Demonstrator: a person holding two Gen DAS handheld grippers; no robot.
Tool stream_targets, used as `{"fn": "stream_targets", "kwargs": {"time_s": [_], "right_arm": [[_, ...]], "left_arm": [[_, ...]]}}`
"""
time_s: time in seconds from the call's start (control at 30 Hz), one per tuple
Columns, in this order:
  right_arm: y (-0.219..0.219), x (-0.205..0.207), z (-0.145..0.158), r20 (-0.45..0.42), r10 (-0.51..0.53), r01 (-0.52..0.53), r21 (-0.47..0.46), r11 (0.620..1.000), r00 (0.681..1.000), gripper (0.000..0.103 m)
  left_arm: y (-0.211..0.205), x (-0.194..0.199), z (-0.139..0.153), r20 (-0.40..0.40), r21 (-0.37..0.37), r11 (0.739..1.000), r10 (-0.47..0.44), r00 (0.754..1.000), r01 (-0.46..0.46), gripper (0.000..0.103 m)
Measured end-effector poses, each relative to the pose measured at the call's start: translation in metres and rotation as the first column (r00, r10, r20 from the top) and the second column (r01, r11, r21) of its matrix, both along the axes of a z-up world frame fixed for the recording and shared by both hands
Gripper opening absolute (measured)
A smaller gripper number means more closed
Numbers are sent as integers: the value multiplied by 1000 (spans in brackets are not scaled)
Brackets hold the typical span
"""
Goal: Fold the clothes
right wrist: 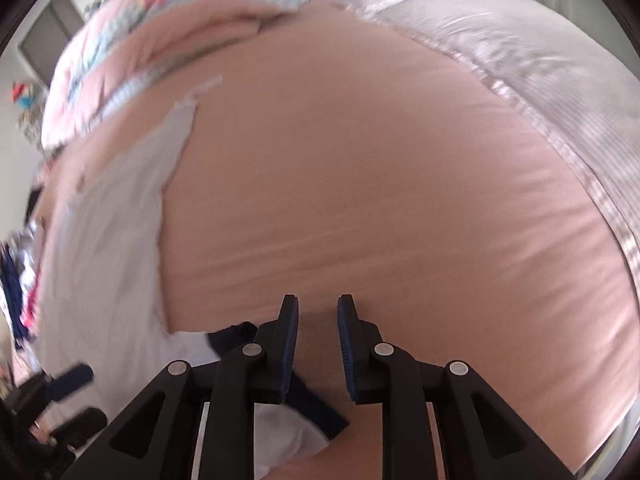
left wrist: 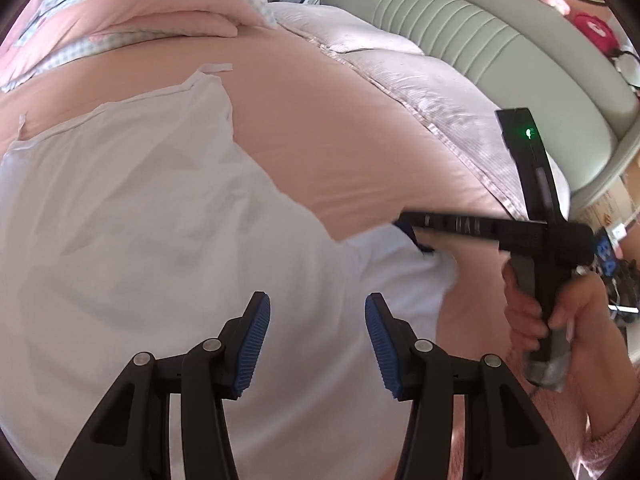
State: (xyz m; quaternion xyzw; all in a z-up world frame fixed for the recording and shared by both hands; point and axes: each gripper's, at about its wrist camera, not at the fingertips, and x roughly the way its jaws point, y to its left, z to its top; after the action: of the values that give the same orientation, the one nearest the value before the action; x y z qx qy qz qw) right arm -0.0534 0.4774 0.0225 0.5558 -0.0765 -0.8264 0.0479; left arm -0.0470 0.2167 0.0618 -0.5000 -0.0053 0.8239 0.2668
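Bed [left wrist: 340,128], pink sheet, takes up most of both views; padded green headboard [left wrist: 500,40] at the far side, pale quilted cover [right wrist: 520,40] along the right edge, a heap of pink patterned bedding [left wrist: 120,8] at the far left.

White garment [left wrist: 140,220] lies spread flat on the sheet, mostly smooth, a few soft creases. A sleeve with a dark trim [right wrist: 316,408] runs out toward the right side.

Left tongs [left wrist: 318,344] hover over the garment's near part, pads well apart, nothing between them.

Right tongs [right wrist: 318,350], held in a hand [left wrist: 536,312], sit at the sleeve end. In the right wrist view the pads stand slightly apart with only bare sheet showing in the gap; the sleeve lies under and beside them, not pinched. No grip, as far as these views show.

Risks from here:
- Neither tongs hold cloth, so any lift now would leave the sleeve behind.
- Closing low on this soft bed may catch the pink sheet with the sleeve and drag both.
- Thin, slippery fabric; a grab on one layer could pull the smooth body askew.
- Right view is blurred, so edge position is uncertain.
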Motion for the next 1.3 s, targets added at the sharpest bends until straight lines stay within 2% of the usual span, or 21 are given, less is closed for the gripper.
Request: {"fn": "stream_targets", "kwargs": {"time_s": [0.03,0.13,0.27,0.43,0.57,0.6,0.7,0.8,0.87,0.9,1.0,1.07,1.13,1.23,1.3], "right_arm": [[-4,3,3,-13,59,-59,15,998,998,21],[-12,19,8,5,215,-215,-34,976,977,21],[-30,36,8,48,409,-409,9,912,911,21],[-39,20,11,23,471,-472,40,881,882,21],[-62,11,3,9,587,-586,85,806,809,21],[-67,7,1,-11,596,-592,92,800,803,21],[-63,-11,3,-57,524,-522,37,852,850,21],[-36,-33,4,-98,342,-345,-9,939,934,21],[-12,-40,3,-96,239,-245,-51,968,966,21],[-3,-40,4,-91,215,-221,-67,973,972,21],[14,-38,14,-105,200,-209,-90,974,974,21],[10,-24,25,-130,243,-254,-82,964,961,21],[-4,-13,26,-117,312,-321,-66,945,943,21],[-29,-6,3,-6,391,-390,49,920,921,21],[-26,-5,0,4,355,-354,98,930,935,23]], "left_arm": [[4,-4,-2,-4,-11,1000,8,1000,-8,46],[12,-17,-9,-15,-24,999,30,999,-31,46],[21,-30,-20,-33,-56,997,44,998,-46,46],[34,-34,-23,-64,-98,995,17,998,-23,46],[30,-21,-26,-87,-123,992,-18,996,7,46],[29,-18,-26,-95,-129,992,-27,995,14,46],[29,-10,-27,-117,-147,989,-47,992,29,46],[29,-7,-26,-128,-141,990,-42,991,24,46],[28,-10,-25,-118,-106,994,-26,993,13,46],[29,-12,-25,-114,-93,996,-26,993,15,46],[43,-23,-27,-135,-133,991,-46,990,28,46],[53,-34,-30,-152,-195,981,-41,988,11,46],[59,-50,-36,-148,-252,967,-8,989,-30,47],[56,-64,-33,-129,-214,976,21,991,-49,49],[51,-62,-24,-145,-188,981,28,989,-55,49]]}}
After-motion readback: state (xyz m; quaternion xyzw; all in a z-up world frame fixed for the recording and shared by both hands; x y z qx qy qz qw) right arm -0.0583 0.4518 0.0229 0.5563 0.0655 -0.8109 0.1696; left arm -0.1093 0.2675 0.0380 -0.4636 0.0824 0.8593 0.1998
